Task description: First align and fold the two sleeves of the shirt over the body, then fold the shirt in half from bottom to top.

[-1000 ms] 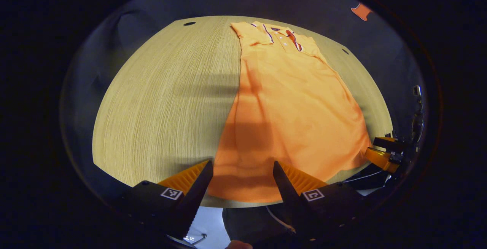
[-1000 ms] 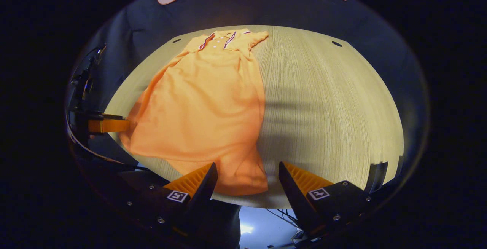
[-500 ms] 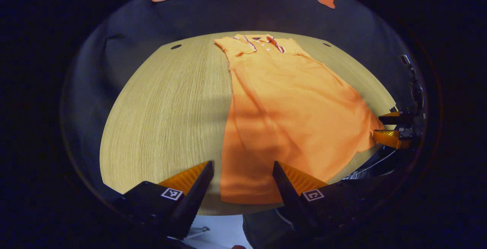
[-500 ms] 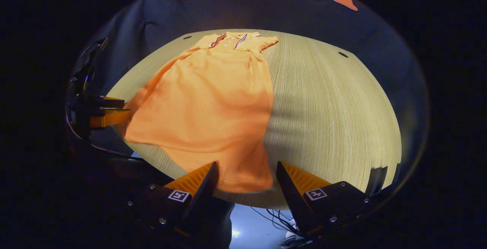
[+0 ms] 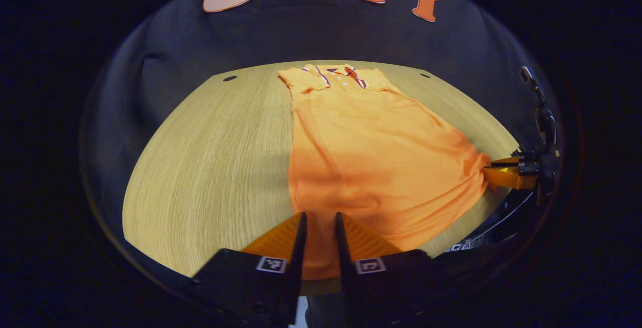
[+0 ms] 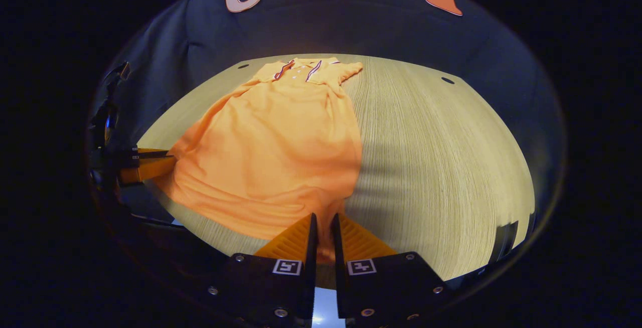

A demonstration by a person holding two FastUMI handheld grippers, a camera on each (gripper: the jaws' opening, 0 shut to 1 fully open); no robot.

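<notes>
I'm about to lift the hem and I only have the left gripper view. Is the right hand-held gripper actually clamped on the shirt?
Observer: Yes. In the right gripper view the right hand-held gripper has its fingers nearly together, with the bottom hem of the shirt pinched between them.
Operator: Which part of the hem, and what's on the table beyond it?
Observer: It holds the hem by the shirt's straight right edge, at the near edge of the table. Beside the shirt I see wood grain and one small dark hole near the far edge.
</notes>
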